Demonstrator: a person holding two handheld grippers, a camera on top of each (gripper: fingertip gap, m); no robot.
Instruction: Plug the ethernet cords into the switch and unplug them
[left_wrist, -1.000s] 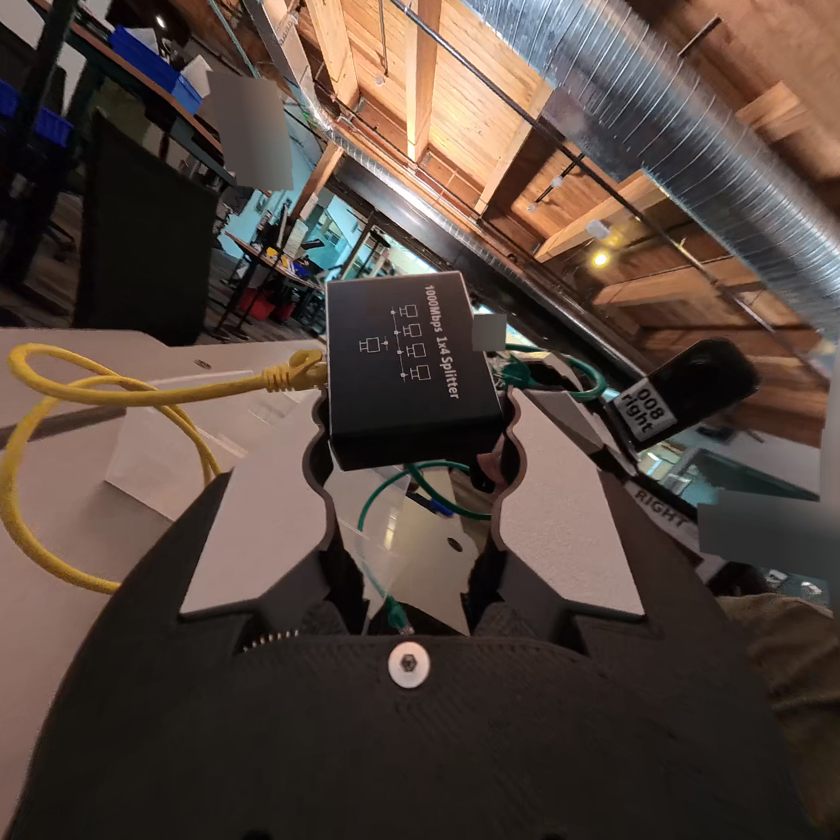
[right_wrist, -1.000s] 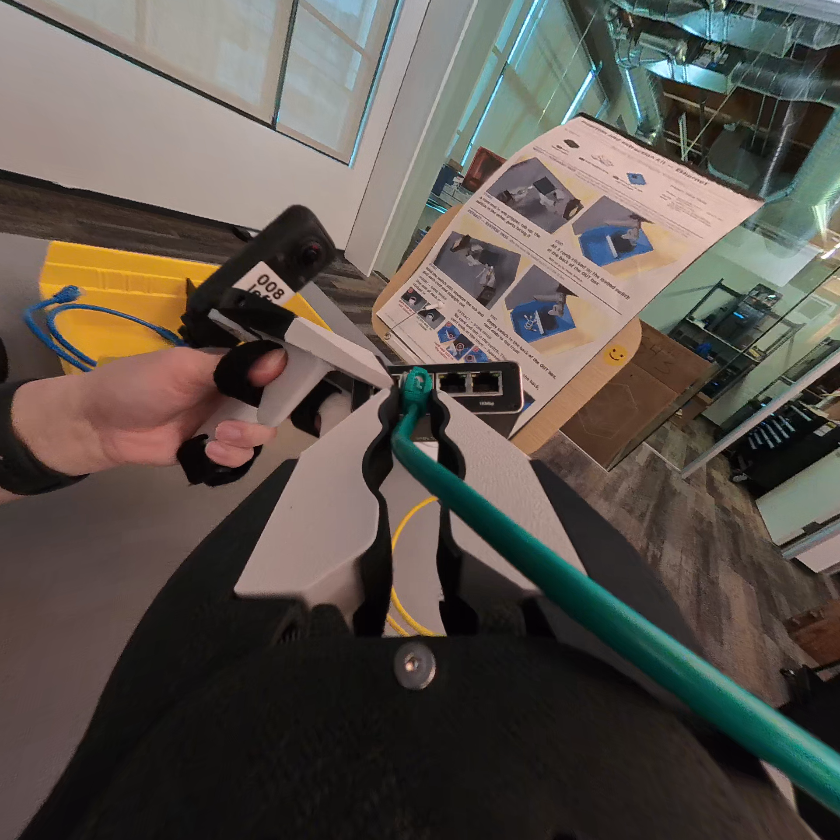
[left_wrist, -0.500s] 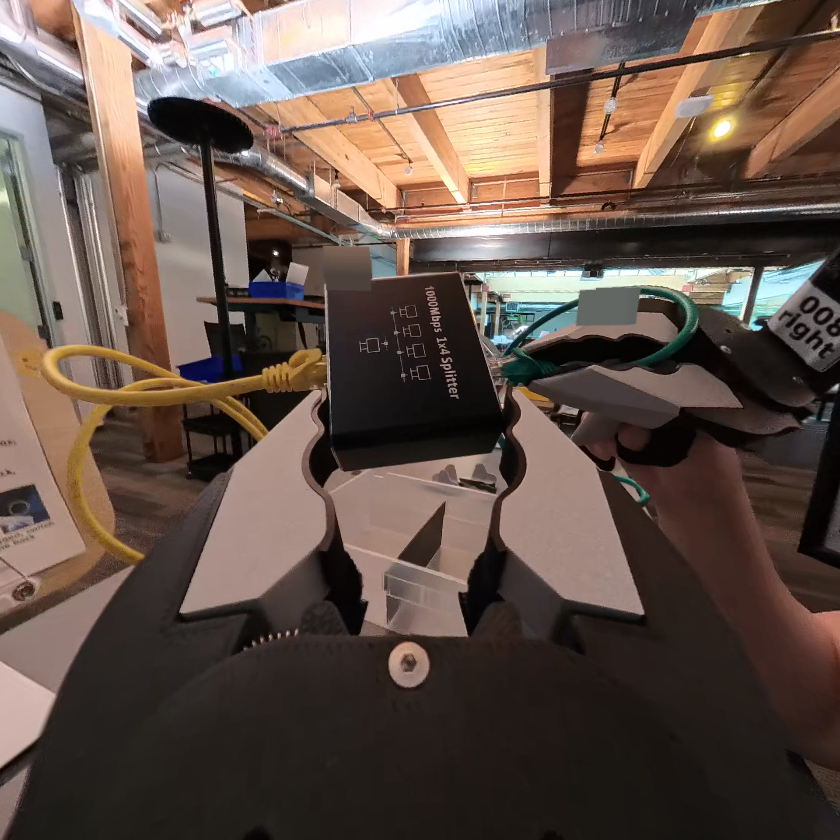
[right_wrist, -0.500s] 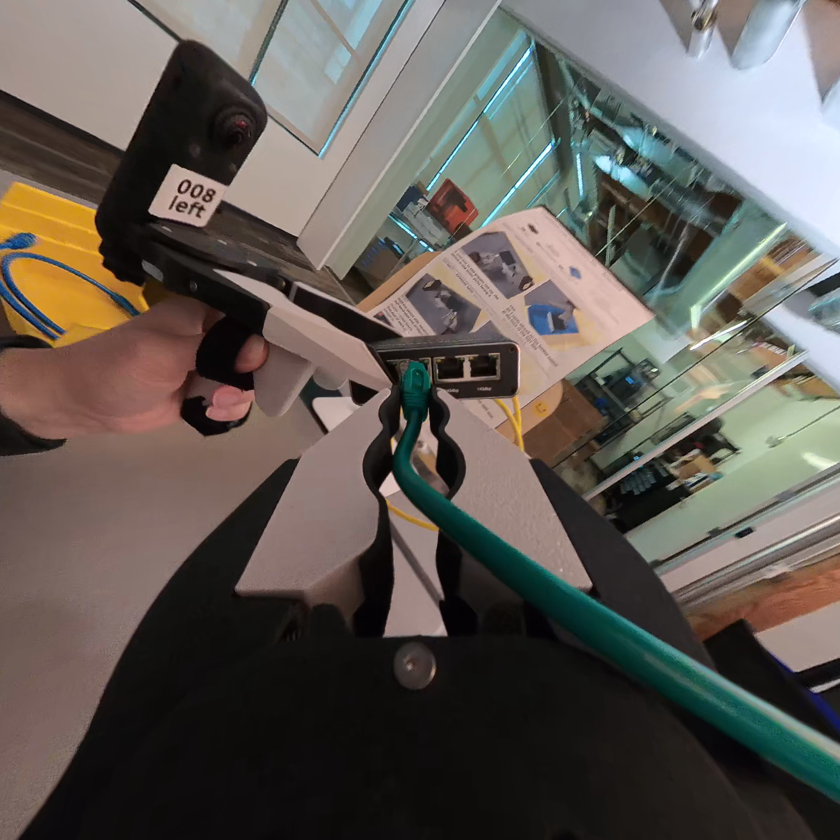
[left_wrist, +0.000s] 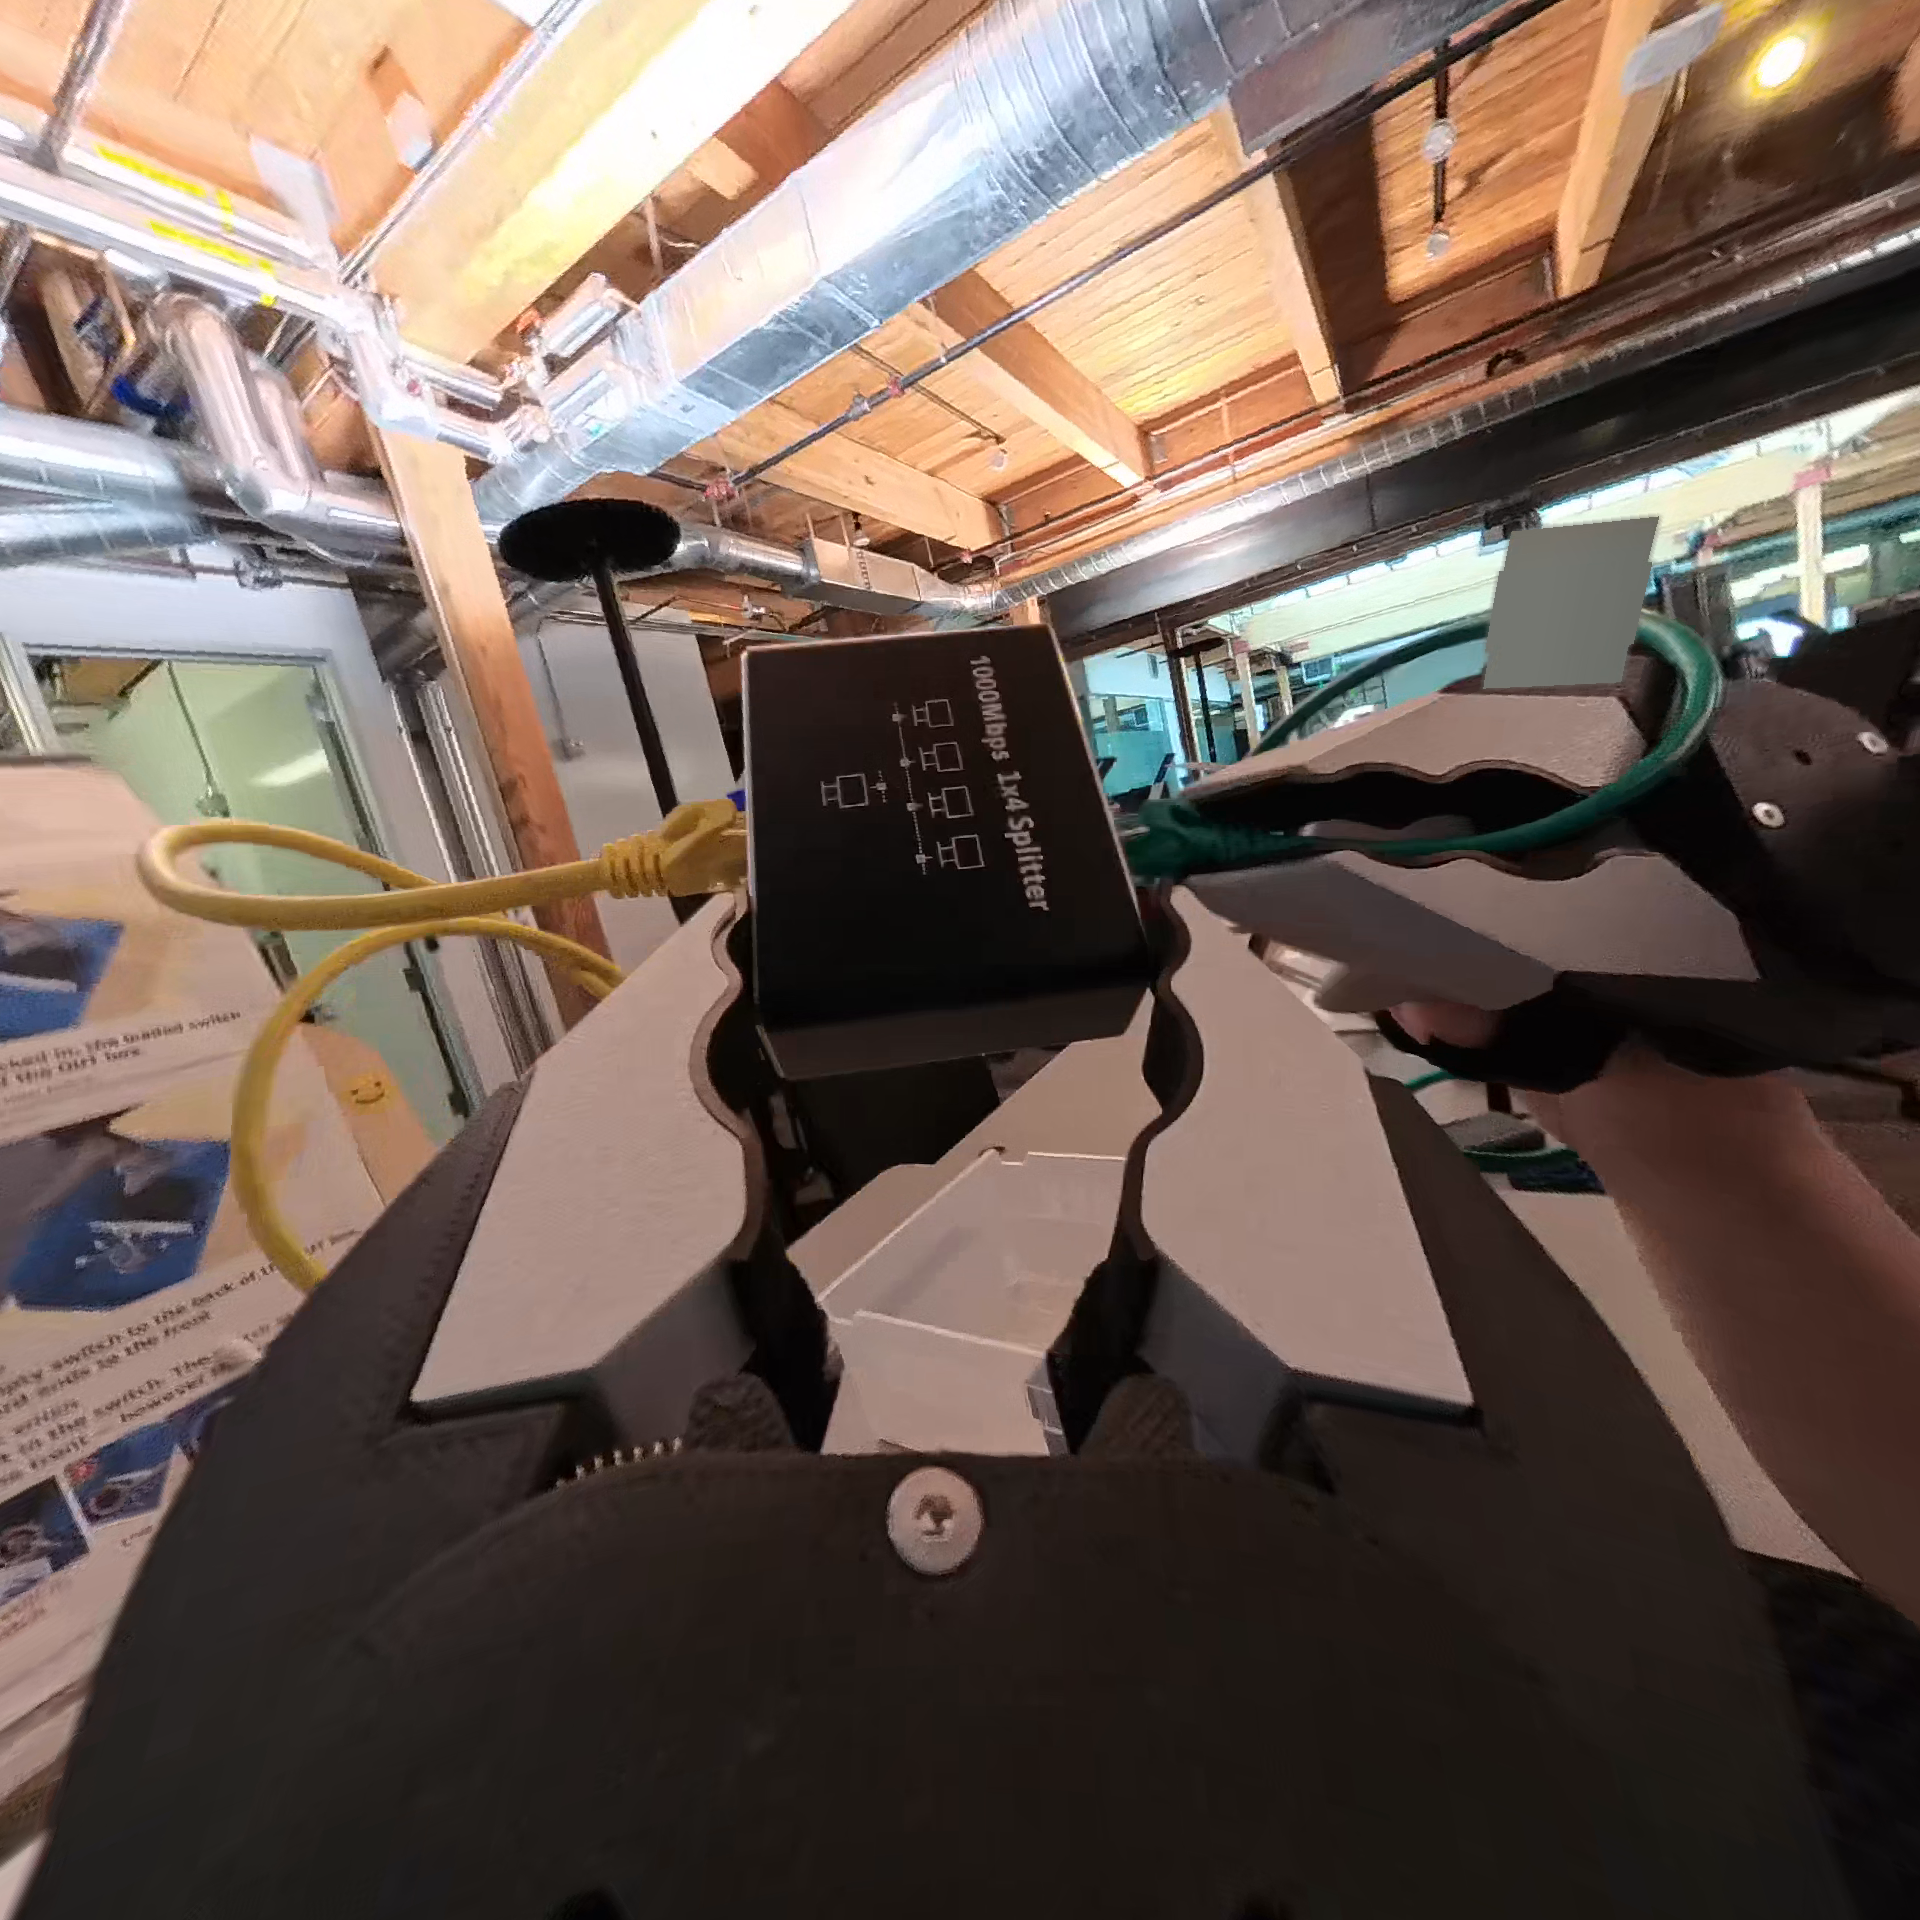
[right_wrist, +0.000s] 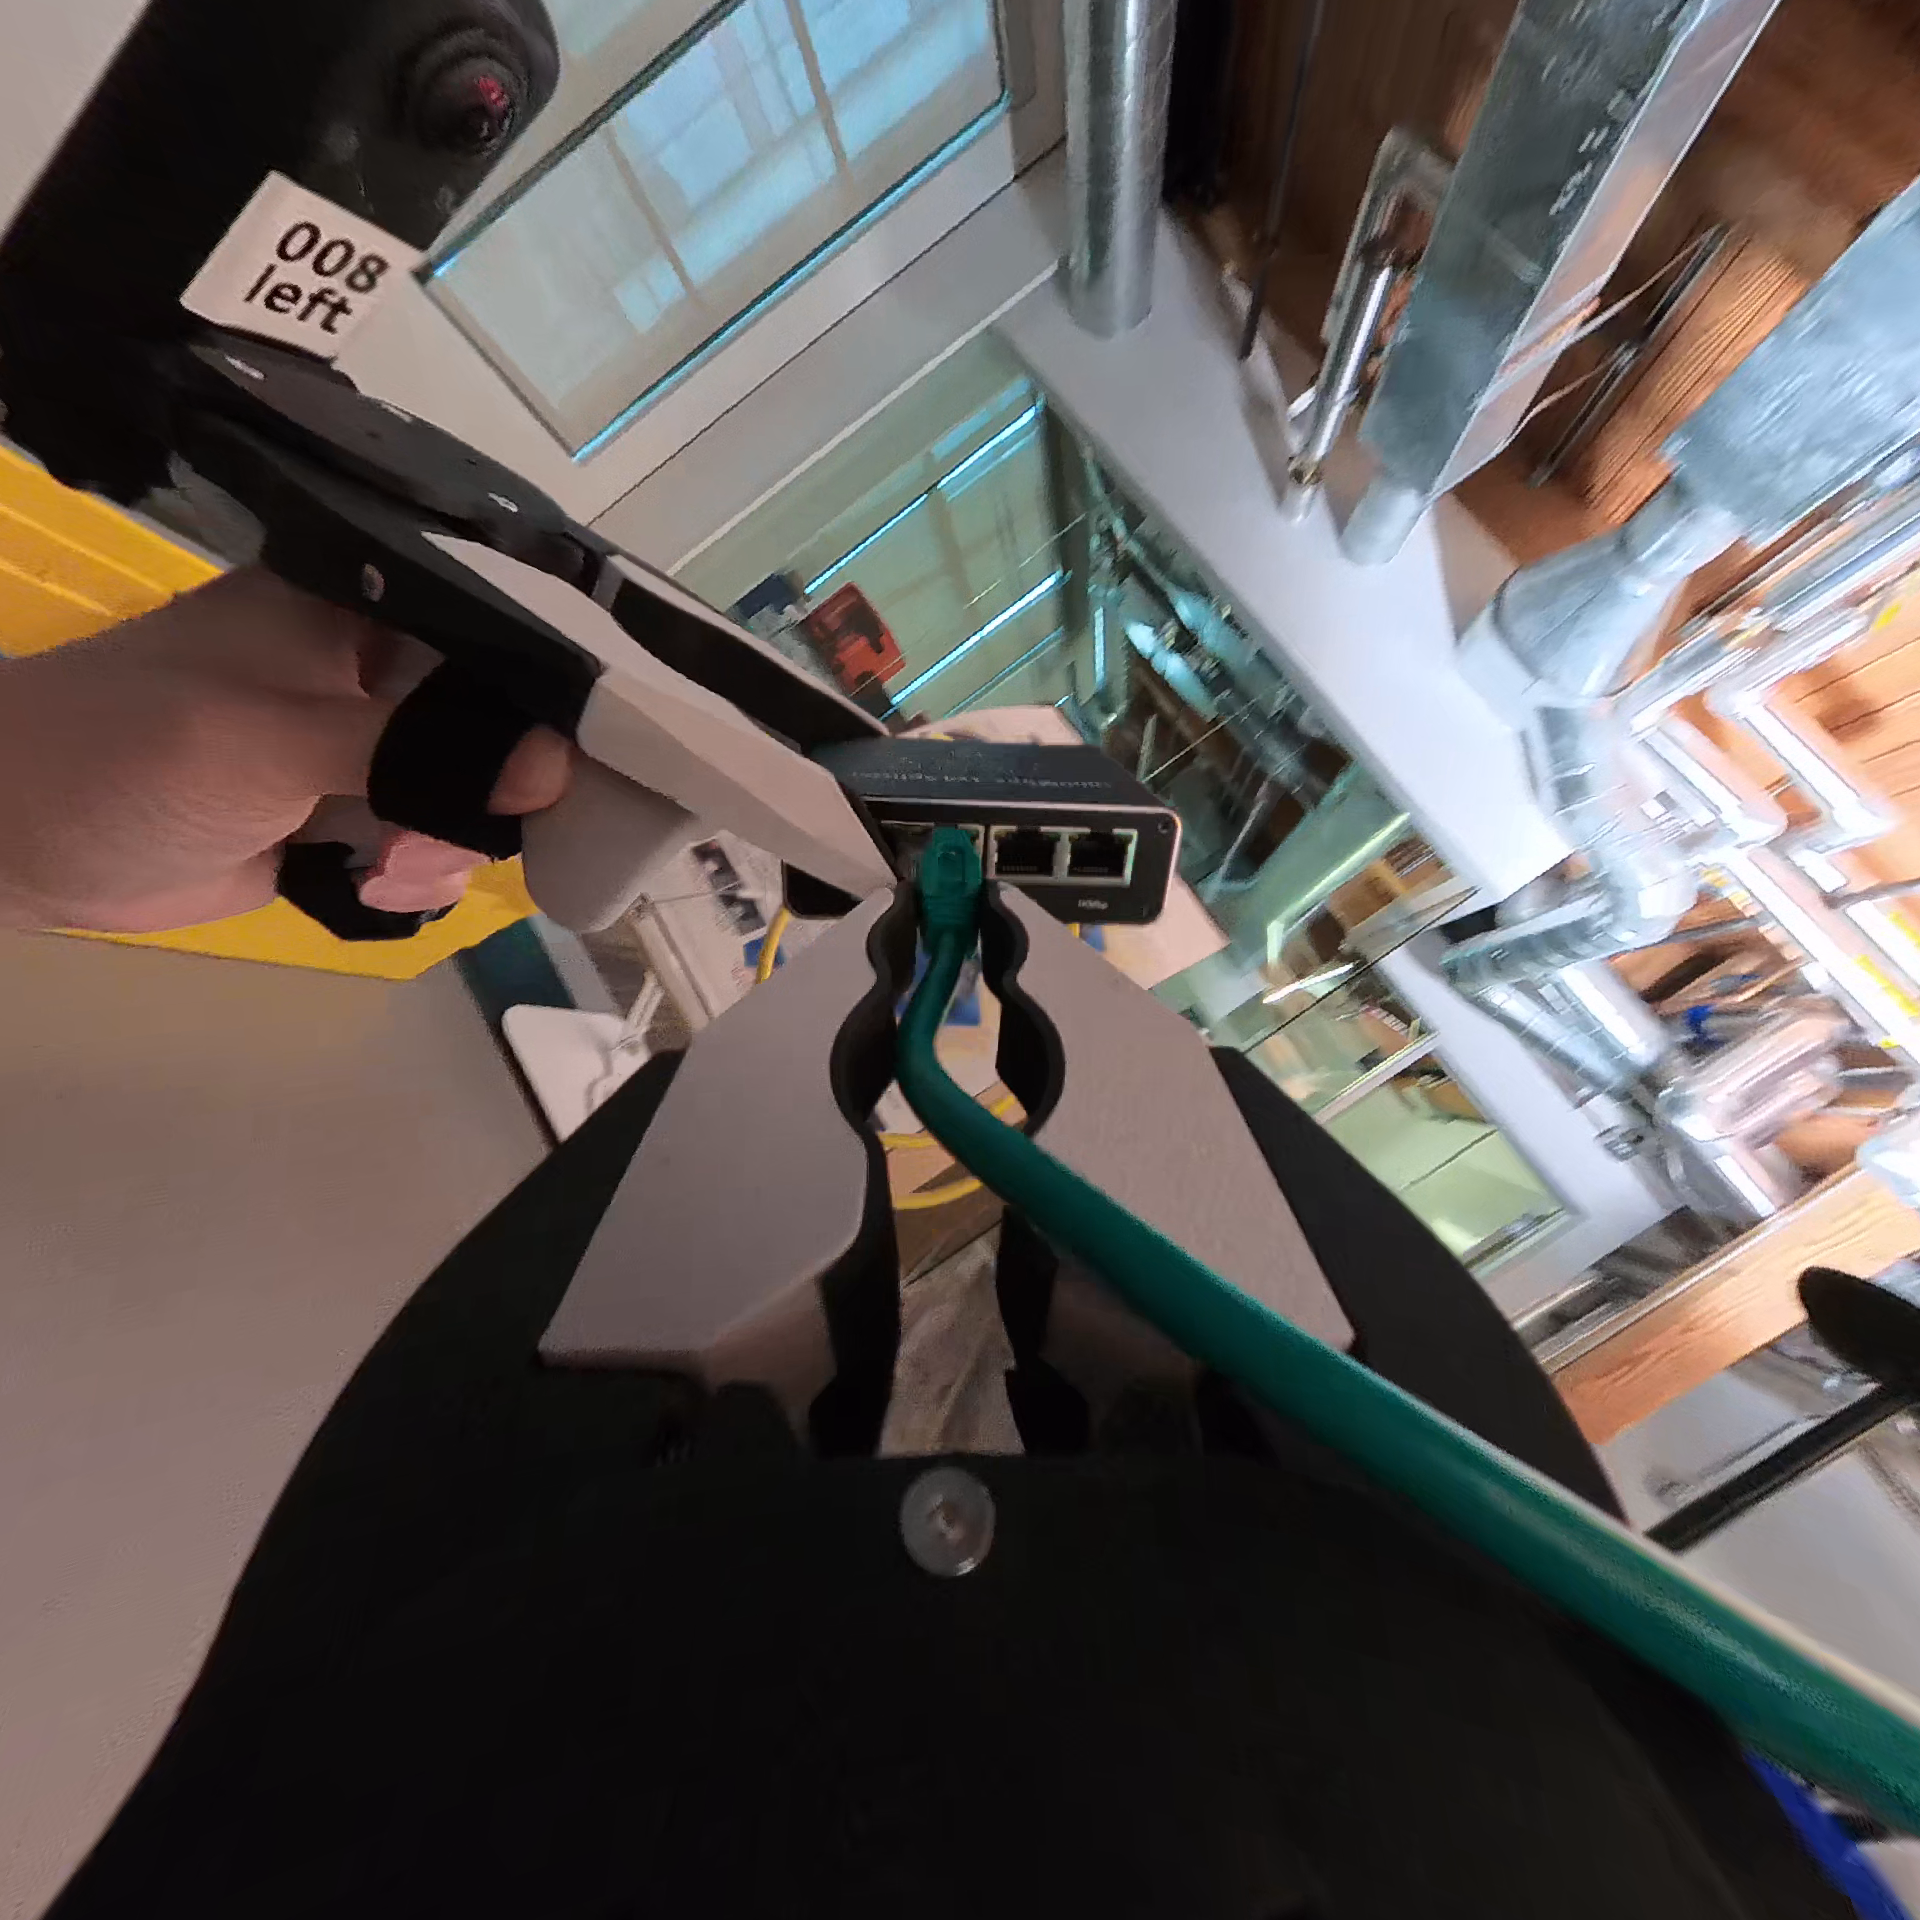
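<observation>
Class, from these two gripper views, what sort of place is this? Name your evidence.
Probably a converted industrial loft used as a workshop or lab: exposed timber ceiling beams, bare silver ductwork, and glass partitions.

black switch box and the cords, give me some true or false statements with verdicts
1. The left gripper holds the black rectangular switch box between its jaws. True.
2. The right gripper is shut on a blue cord. False: it grips the green ethernet cord just behind its plug.
3. The yellow ethernet cord meets the box on the side opposite the green one. True.
4. The two ports to the right of the green plug are filled. False: both are empty.
5. The box lies flat on the table. False: it is held up in the air.
</observation>
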